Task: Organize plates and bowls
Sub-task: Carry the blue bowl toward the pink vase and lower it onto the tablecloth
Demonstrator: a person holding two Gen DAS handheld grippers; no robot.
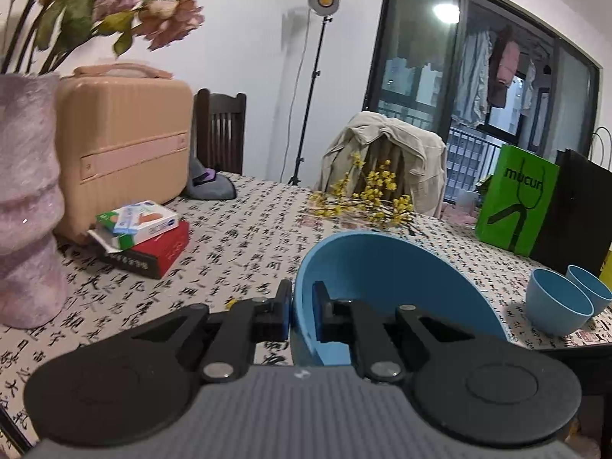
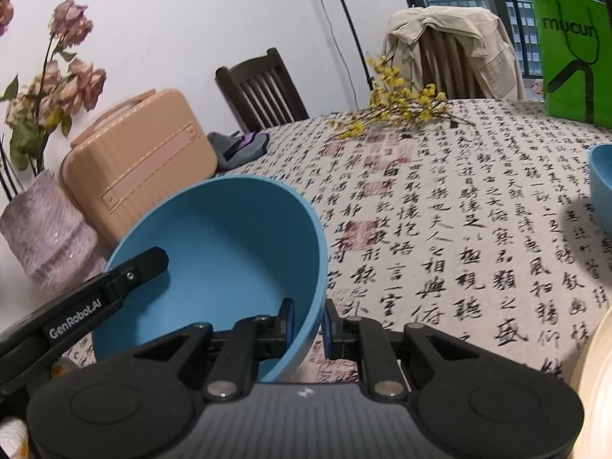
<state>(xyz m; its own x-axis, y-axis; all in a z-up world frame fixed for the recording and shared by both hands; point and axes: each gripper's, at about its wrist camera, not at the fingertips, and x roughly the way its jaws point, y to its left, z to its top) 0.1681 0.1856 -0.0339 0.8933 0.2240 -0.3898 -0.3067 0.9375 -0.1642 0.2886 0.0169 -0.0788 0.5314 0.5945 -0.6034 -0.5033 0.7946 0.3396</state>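
Large blue bowl [image 1: 382, 279] tilted above desk [image 1: 244, 244], left gripper [image 1: 302, 306] clamped on its left rim, right gripper [image 2: 308, 317] clamped on its right rim, two small blue cups [image 1: 558, 306] side by side on desk at right

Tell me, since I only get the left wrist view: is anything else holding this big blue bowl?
Observer: Yes. The right gripper is shut on the bowl rim too, one finger inside and one outside.
Visitor: Where is that, compared with the left gripper?
Observer: Further round the rim, to the right of the left gripper, whose finger reaches into the bowl from the left.
Visitor: Is there anything nearby that I can't see?
Observer: A cream rim, perhaps a plate, shows at the right view's lower right edge.
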